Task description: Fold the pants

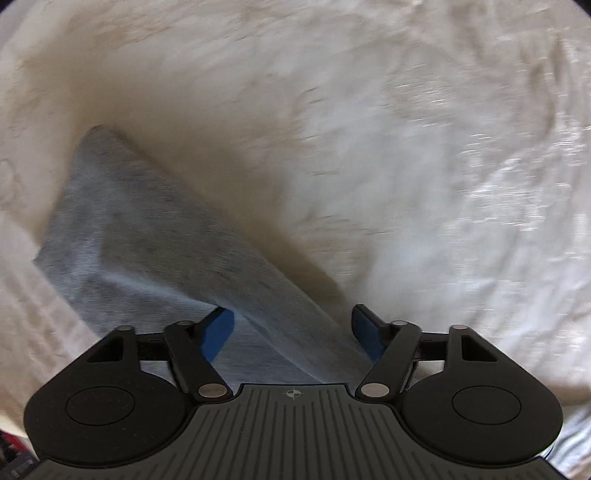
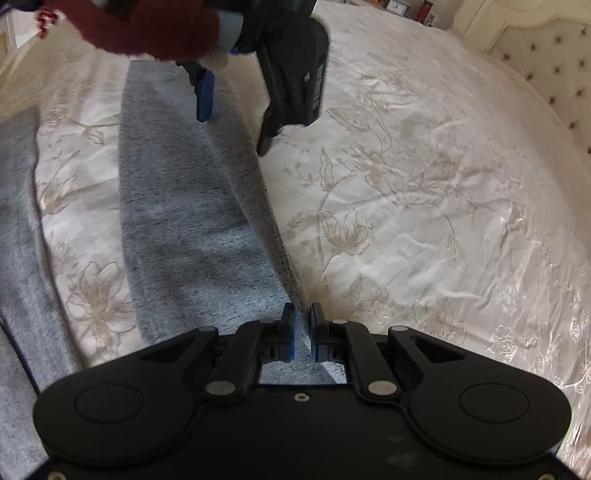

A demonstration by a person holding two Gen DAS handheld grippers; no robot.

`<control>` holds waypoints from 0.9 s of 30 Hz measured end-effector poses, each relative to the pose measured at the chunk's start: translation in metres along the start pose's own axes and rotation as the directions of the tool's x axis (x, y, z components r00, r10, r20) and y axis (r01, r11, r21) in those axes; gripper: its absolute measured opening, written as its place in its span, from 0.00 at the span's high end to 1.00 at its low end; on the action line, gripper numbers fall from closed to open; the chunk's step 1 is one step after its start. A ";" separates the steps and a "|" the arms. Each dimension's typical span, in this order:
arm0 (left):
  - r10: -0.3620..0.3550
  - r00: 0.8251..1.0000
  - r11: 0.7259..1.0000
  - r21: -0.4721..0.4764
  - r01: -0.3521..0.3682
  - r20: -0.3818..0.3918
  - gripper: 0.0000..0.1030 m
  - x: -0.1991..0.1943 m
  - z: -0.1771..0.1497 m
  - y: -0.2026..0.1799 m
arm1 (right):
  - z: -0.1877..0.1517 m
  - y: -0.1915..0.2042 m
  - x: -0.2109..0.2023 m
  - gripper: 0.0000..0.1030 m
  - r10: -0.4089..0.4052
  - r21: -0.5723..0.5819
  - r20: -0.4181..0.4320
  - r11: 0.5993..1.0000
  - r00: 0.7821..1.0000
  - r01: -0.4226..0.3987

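Grey marl pants (image 2: 192,221) lie on a cream bedspread, one leg running away from my right gripper (image 2: 303,321), which is shut on that leg's right edge. The second leg (image 2: 18,184) lies at the far left. My left gripper (image 2: 234,125) points down at the far end of the same leg, one blue finger (image 2: 205,99) over the cloth and the other at its right edge. In the left wrist view a raised fold of the pants (image 1: 147,229) runs between the jaws of the left gripper (image 1: 291,317), which stand apart and do not visibly pinch it.
The floral satin bedspread (image 2: 424,203) spreads wide to the right of the pants. A tufted headboard (image 2: 546,55) stands at the far right. A dark red sleeve (image 2: 147,33) holds the left gripper at the top of the right wrist view.
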State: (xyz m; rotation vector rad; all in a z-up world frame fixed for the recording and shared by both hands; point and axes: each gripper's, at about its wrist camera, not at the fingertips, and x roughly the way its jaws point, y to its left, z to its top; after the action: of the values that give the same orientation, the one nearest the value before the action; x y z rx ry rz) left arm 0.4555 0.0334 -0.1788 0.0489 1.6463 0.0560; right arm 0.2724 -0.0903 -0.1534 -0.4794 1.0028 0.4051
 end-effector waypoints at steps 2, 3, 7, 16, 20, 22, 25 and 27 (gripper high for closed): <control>-0.004 1.000 1.000 -0.030 0.004 -0.001 0.75 0.005 -0.006 0.012 | -0.004 0.005 -0.003 0.91 -0.001 0.000 0.000 1.000 1.000 0.001; -0.039 0.999 0.998 -0.048 0.039 0.004 0.80 0.005 -0.012 0.021 | -0.006 0.008 -0.005 0.91 -0.004 0.001 0.001 1.000 1.000 0.004; -0.112 0.991 0.992 -0.050 0.116 0.074 0.88 -0.002 -0.047 0.045 | -0.014 0.020 -0.014 0.91 -0.009 0.038 0.010 0.999 1.000 0.009; -0.175 0.971 0.984 -0.005 0.178 0.164 0.92 -0.028 -0.146 0.088 | -0.035 0.057 -0.061 0.91 0.009 0.162 0.023 0.987 1.000 -0.012; -0.179 0.974 0.982 -0.035 0.186 0.141 0.92 -0.029 -0.177 0.110 | -0.046 0.080 -0.078 0.91 0.046 0.203 0.010 0.978 0.999 -0.047; -0.181 0.975 0.980 -0.053 0.189 0.129 0.92 -0.024 -0.191 0.117 | -0.053 0.091 -0.081 0.90 0.065 0.241 -0.003 0.969 0.998 -0.062; -0.200 0.973 0.975 -0.072 0.209 0.113 0.92 -0.014 -0.202 0.120 | -0.063 0.090 -0.089 0.83 0.070 0.366 -0.003 0.928 0.998 -0.064; -0.192 0.974 0.979 -0.052 0.199 0.121 0.92 -0.015 -0.203 0.116 | -0.072 0.074 -0.102 0.79 0.056 0.512 0.039 0.856 0.998 -0.068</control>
State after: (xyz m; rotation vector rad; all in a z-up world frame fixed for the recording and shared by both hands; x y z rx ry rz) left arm 0.2539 0.1470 -0.1409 -0.1569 1.5254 -0.0441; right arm 0.1341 -0.0796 -0.1113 0.0431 1.0578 0.1838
